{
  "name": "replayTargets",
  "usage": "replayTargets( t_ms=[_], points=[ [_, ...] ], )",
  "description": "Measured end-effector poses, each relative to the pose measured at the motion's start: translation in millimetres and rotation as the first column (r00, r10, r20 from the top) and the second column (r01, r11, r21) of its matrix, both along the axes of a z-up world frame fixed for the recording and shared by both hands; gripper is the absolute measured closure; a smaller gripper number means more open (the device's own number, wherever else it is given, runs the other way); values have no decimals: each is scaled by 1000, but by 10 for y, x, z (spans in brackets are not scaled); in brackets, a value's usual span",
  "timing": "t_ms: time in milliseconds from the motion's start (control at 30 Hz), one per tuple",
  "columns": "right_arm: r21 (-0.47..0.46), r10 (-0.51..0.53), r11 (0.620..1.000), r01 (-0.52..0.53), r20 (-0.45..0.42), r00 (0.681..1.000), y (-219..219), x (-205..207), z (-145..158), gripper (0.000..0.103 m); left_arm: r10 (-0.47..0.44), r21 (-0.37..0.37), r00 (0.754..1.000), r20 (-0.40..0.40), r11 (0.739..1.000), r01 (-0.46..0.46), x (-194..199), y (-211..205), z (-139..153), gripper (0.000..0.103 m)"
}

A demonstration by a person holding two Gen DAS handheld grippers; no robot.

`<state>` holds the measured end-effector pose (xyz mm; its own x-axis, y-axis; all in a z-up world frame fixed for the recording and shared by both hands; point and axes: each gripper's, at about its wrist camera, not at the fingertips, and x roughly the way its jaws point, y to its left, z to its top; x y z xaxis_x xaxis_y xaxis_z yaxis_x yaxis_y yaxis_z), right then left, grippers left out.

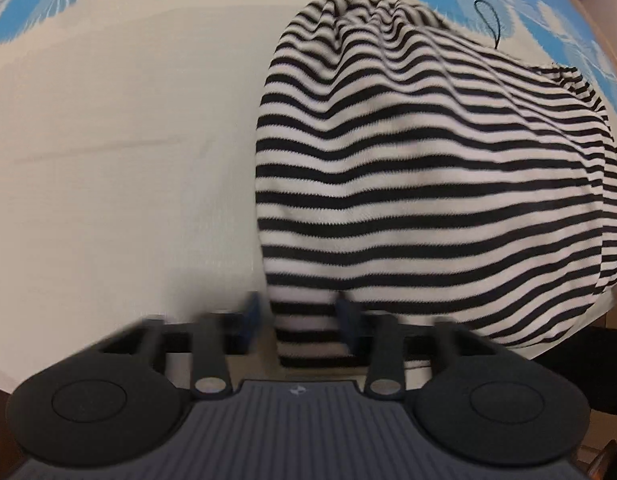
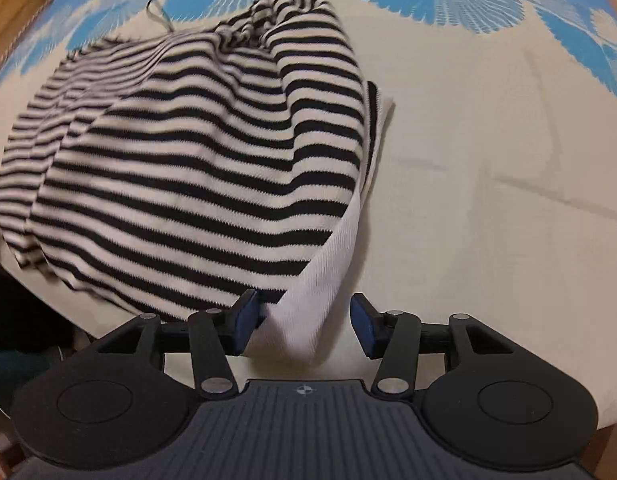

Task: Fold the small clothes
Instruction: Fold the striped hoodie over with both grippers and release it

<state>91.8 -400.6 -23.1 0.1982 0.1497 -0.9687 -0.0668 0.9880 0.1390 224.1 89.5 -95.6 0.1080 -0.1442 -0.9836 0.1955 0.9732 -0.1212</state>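
Note:
A black-and-white striped garment (image 1: 428,184) lies bunched on the cream cloth. In the left wrist view its near left corner hangs between the fingers of my left gripper (image 1: 304,320), which stand open around it with gaps on both sides. In the right wrist view the garment (image 2: 180,168) spreads to the left, and its white hem band (image 2: 320,288) drops between the fingers of my right gripper (image 2: 306,322). That gripper is open too; the band rests near the left pad (image 2: 248,320) and stays apart from the right one.
The cream cloth (image 1: 108,160) with a blue shell pattern along its far edge covers the table. A thin black loop (image 1: 488,20) sticks out of the garment's far end. A wooden edge (image 2: 12,12) and another striped fabric lie at the far left.

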Motion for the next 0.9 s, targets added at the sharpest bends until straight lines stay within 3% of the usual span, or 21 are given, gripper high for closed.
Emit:
replayTargets(
  t_ms=[33,133,200,267,333,433,500,533,600,667,700,800,867,900],
  points=[
    [4,10,1000,-10,5,1000,13,-6,19,89,-12,7,1000,0,1000,12,-16,2,1,102],
    [52,-5,999,2,59,998,-27,-29,195,94,-73,73,991,110,995,65,-80,-12,187,103],
    [133,-70,990,53,122,990,-187,-68,369,96,4,32,984,178,999,-10,-63,142,374,103],
    [173,-133,979,107,146,980,-374,-120,449,97,34,25,981,191,999,-40,-81,291,453,103],
    [139,-155,981,138,120,981,-477,-168,393,103,1,68,989,149,998,-11,-136,308,379,102],
    [-12,-123,992,123,15,992,-414,-228,156,103,-115,149,987,114,984,98,-233,150,270,102],
    [-87,-82,993,78,-50,995,-356,-249,20,103,-126,167,985,121,980,105,-239,98,284,97],
    [-99,-68,993,64,-38,997,-325,-252,25,101,-113,172,983,143,981,87,-219,99,328,97],
    [-70,-104,992,109,67,992,-331,-216,206,101,-76,158,974,215,987,42,-170,107,490,87],
    [33,-172,985,169,176,969,-392,-195,435,99,-41,94,966,254,995,18,-127,47,610,86],
    [88,-192,980,177,207,959,-384,-194,505,92,-39,59,964,263,998,24,-134,18,657,86],
    [196,-158,973,118,205,966,-223,-156,545,71,-97,-1,964,247,995,101,-174,-143,664,79],
    [167,-52,986,23,172,984,-21,-134,464,68,-154,-18,968,197,987,161,-211,-276,535,71],
    [123,8,992,-26,140,990,95,-126,381,68,-194,8,968,162,981,195,-235,-349,432,67]
  ],
)
